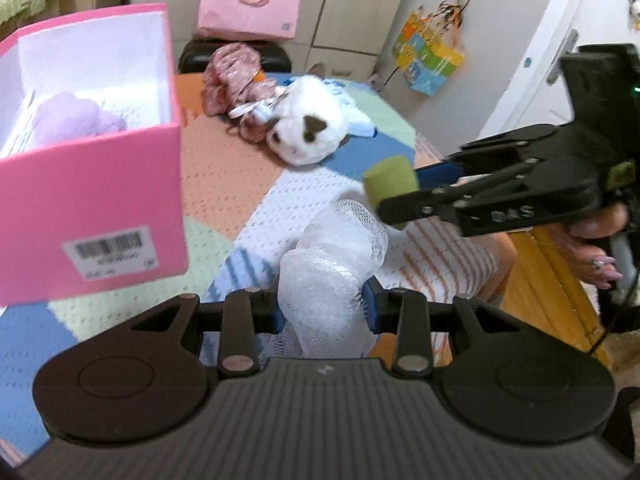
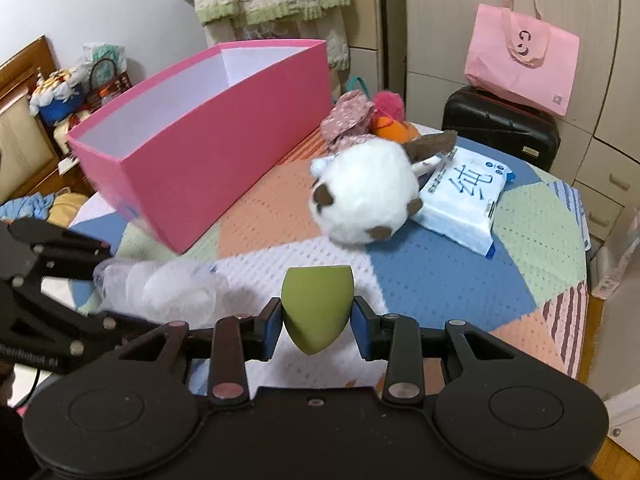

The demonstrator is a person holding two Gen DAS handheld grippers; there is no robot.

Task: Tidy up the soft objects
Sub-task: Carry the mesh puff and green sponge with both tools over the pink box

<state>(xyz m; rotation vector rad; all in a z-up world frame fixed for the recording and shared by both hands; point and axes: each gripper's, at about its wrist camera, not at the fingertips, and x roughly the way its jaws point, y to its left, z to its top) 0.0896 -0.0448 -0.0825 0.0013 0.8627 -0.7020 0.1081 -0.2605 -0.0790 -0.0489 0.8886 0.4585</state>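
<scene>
Patchwork quilted tabletop (image 2: 440, 280): right gripper (image 2: 318, 320) is clamping a green teardrop foam sponge (image 2: 316, 304), left gripper (image 1: 324, 308) is pinching white mesh netting (image 1: 332, 264). Both probably need carrying over the open pink cardboard box (image 2: 208, 152) next.

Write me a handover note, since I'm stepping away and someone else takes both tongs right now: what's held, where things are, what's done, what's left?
Left tongs: shut on the white mesh bath pouf, above the patchwork mat.
Right tongs: shut on the green teardrop makeup sponge.
Open pink cardboard box: on the mat; a lilac plush item is already inside.
Left: drop in pouf and sponge, then the white fluffy plush toy, the floral fabric bundle and the orange soft item. The white tissue pack lies beside the toy.
</scene>
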